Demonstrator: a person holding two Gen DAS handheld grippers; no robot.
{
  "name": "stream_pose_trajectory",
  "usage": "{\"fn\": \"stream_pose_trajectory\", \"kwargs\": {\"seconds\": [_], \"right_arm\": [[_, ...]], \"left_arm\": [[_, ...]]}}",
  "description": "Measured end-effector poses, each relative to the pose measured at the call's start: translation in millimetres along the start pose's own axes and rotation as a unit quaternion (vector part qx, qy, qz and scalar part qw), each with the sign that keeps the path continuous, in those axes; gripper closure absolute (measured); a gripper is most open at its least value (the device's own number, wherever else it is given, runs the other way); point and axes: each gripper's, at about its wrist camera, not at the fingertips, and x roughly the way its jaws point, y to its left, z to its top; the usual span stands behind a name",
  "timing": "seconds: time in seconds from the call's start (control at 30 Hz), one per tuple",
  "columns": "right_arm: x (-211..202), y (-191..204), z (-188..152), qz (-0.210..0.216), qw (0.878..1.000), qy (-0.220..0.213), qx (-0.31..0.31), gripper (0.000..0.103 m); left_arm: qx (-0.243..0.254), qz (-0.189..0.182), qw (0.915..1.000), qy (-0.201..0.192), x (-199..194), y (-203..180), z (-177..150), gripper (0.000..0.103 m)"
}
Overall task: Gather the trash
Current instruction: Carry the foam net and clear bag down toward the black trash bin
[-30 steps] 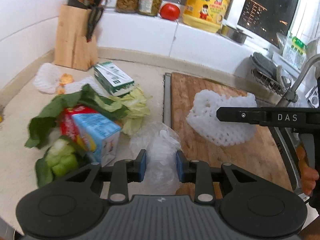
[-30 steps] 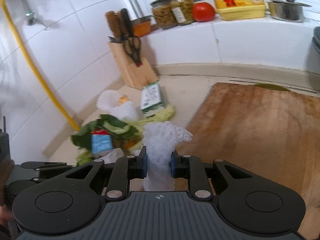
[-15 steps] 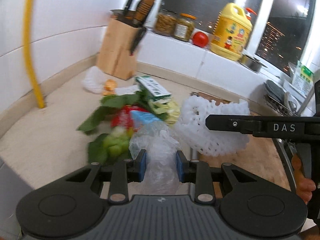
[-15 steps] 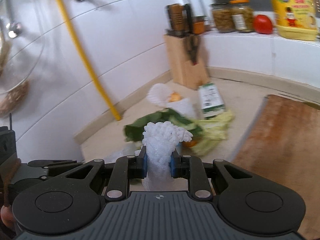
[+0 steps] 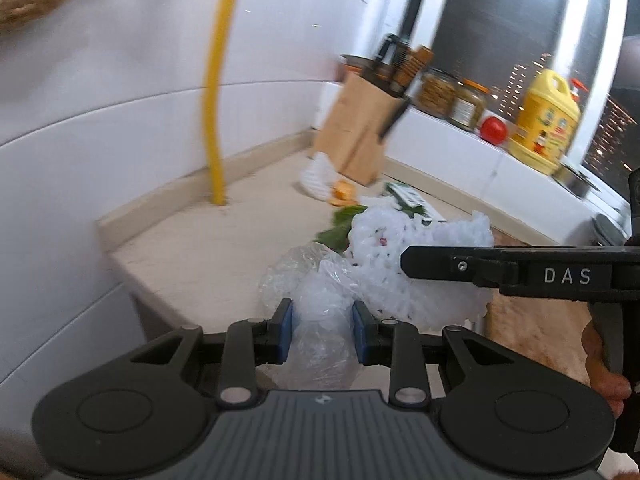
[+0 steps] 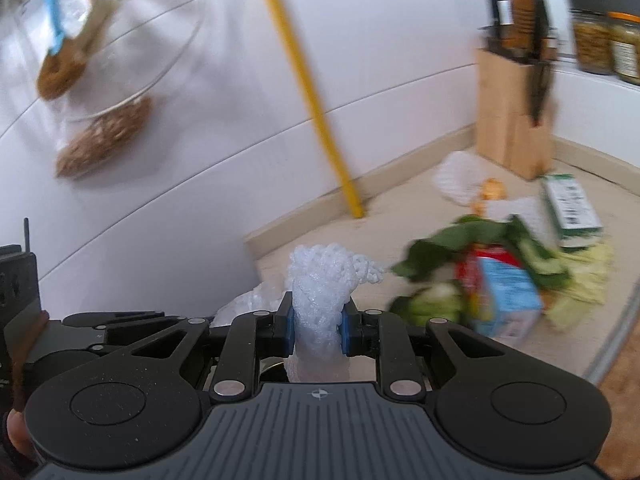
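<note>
My left gripper point(image 5: 322, 330) is shut on a crumpled clear plastic bag point(image 5: 316, 300), held in the air over the counter's left end. My right gripper point(image 6: 318, 326) is shut on a white foam fruit net point(image 6: 320, 296); in the left wrist view that foam net point(image 5: 420, 248) hangs beside the bag, with the right gripper's black body point(image 5: 520, 270) across it. More trash lies on the counter: green leaves point(image 6: 468, 236), a red and blue carton point(image 6: 504, 300), a green and white box point(image 6: 572, 208), another foam net with orange peel point(image 6: 468, 184).
A yellow pipe point(image 5: 216, 100) runs down the white tiled wall to the counter. A wooden knife block point(image 5: 360, 136) stands in the corner. Jars point(image 5: 452, 96), a tomato point(image 5: 494, 130) and a yellow oil jug point(image 5: 546, 122) sit on the ledge. A wooden cutting board point(image 5: 536, 336) lies at the right.
Both grippers have swung left together, each keeping its load. The cutting board and trash pile have slid to the right of both views; the tiled wall and yellow pipe now fill the left.
</note>
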Motion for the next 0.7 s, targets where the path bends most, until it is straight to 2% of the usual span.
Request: {"fn": "stream_pose_trajectory", "kwargs": {"seconds": [0.3,0.7], "right_arm": [[32.0,44.8,2.6,0.055,0.997,0.024,-0.040,0.076],[77.5,92.6,-3.5,0.104,0.990,0.061,-0.076,0.076]], "left_arm": [[-0.048,0.053,0.9972,-0.021,-32.7,44.8,-19.1,0.077],[-0.101,0.120,0.9871,-0.031,-56.6,93.6,-42.3,0.077]]}}
